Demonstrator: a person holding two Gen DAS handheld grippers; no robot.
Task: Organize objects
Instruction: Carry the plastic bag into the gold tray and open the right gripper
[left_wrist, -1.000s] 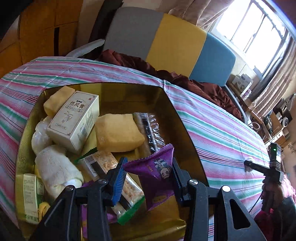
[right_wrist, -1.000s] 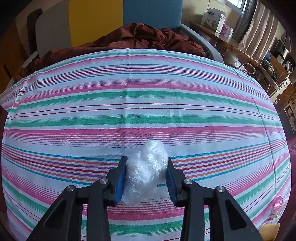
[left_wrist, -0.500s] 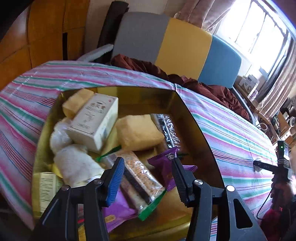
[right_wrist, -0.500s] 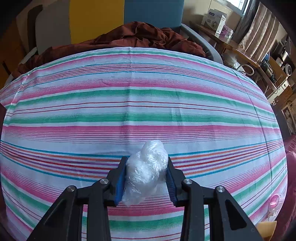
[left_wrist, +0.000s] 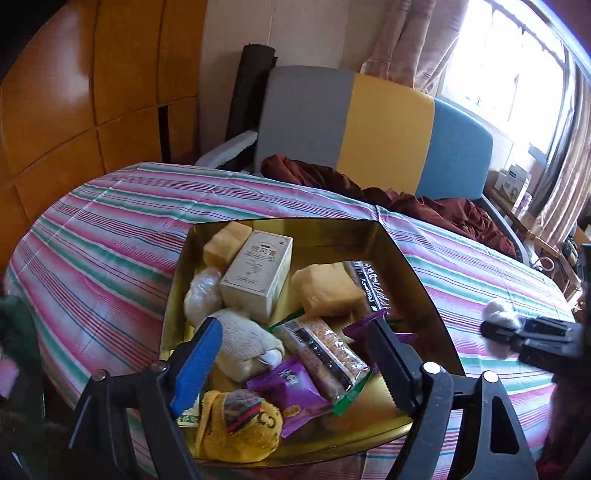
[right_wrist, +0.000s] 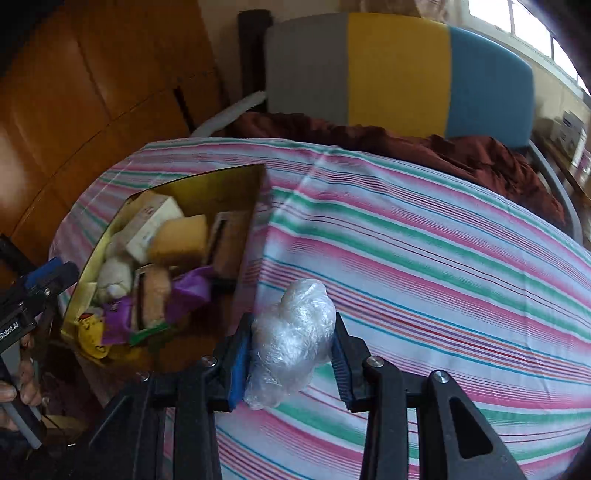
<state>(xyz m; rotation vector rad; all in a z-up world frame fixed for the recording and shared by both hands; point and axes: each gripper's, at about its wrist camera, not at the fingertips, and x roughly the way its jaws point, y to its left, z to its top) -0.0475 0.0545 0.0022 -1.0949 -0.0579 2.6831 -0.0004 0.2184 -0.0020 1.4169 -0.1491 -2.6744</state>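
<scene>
Striped cloth in pink, green and white covers the worktop (left_wrist: 110, 236), with a grey, yellow and blue sofa back (left_wrist: 369, 122) and a rumpled maroon blanket (left_wrist: 424, 206) behind it and orange wood panelling on the left. My left hand-held gripper (left_wrist: 291, 354) sits over the gold box (left_wrist: 417, 291); its jaws have just been opening and now stand spread with nothing pressed between them, only the box contents underneath. Inside the box, the cream carton (left_wrist: 258, 277) lies with its long axis running away from me toward the far wall, and it has Chinese characters on its top face that I can't read at this size. Next to it a yellow sponge block (left_wrist: 328, 291) lies flat, and a clear-wrapped cracker pack (left_wrist: 325, 350) lies on a diagonal, near end toward the right finger. A purple snack packet (left_wrist: 291, 387) sits just in front of that, print too blurry for me to read. There's also a white sock bundle (left_wrist: 243, 339) and a yellow knitted thing (left_wrist: 240, 432) at the near edge. My right hand-held gripper (right_wrist: 291, 354) is pinching a crumpled clear plastic bag (right_wrist: 291, 336), long axis roughly upright between the pads, over the stripes just right of the box. On the other gripper's body in the right wrist view I can make out "Robot.AI".
</scene>
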